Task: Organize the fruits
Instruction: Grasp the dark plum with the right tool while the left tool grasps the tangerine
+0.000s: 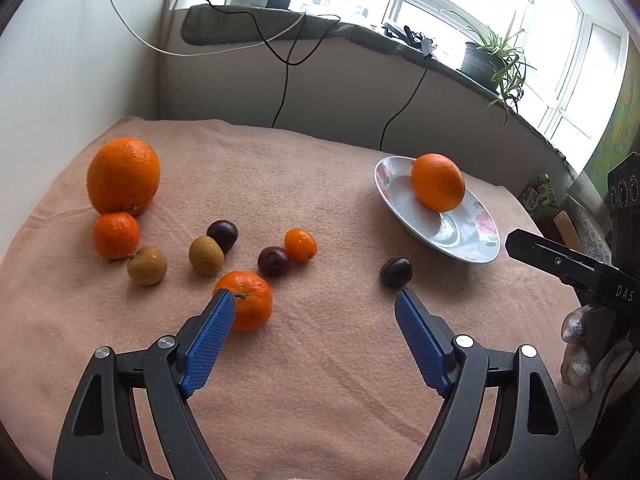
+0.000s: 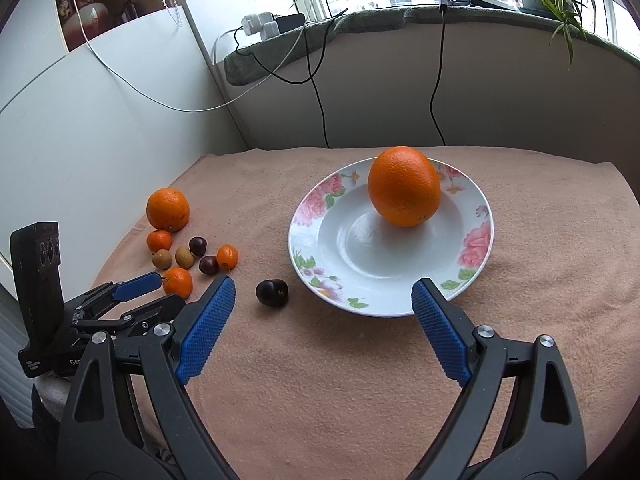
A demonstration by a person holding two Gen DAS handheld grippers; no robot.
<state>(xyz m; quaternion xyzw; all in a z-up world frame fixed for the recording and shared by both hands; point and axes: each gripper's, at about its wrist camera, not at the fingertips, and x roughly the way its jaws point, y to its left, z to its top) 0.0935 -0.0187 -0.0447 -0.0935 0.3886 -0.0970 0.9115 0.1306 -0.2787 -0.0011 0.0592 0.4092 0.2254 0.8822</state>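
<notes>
a: hovering wide open and empty, your left gripper (image 1: 314,306) has the mandarin (image 1: 248,300) just beyond its left pad (image 1: 208,344), outside the jaws.

b: and your right gripper (image 2: 322,300)?

a: also spread wide, holding nothing; the plate (image 2: 316,208) with the orange (image 2: 404,192) lies just ahead, a dark plum (image 2: 272,292) beside the rim.

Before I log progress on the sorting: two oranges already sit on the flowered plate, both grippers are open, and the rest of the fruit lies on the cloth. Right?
Not quite: the flowered plate holds only one orange, as the right wrist view shows. The other big orange lies on the cloth with the small fruit. The left gripper and right gripper are open.
</notes>
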